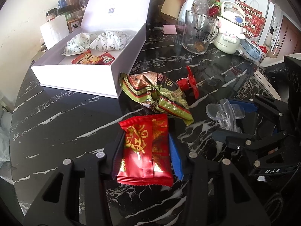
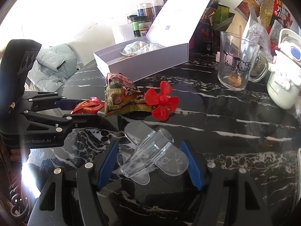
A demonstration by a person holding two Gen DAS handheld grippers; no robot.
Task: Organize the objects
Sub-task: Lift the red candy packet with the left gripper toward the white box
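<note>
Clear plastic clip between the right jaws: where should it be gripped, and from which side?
Probably across the raised ribbed middle of the clear plastic clip, coming from above and the near side as the right gripper already does. The flat rounded tabs lie low on the marble table and look slippery; the middle ridge gives the blue pads opposing faces. No firm contact shows yet.

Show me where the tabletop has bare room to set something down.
Bare marble lies left of the red packet below the white box, and between the red propeller and glass mug. Crowded behind the mug.
</note>
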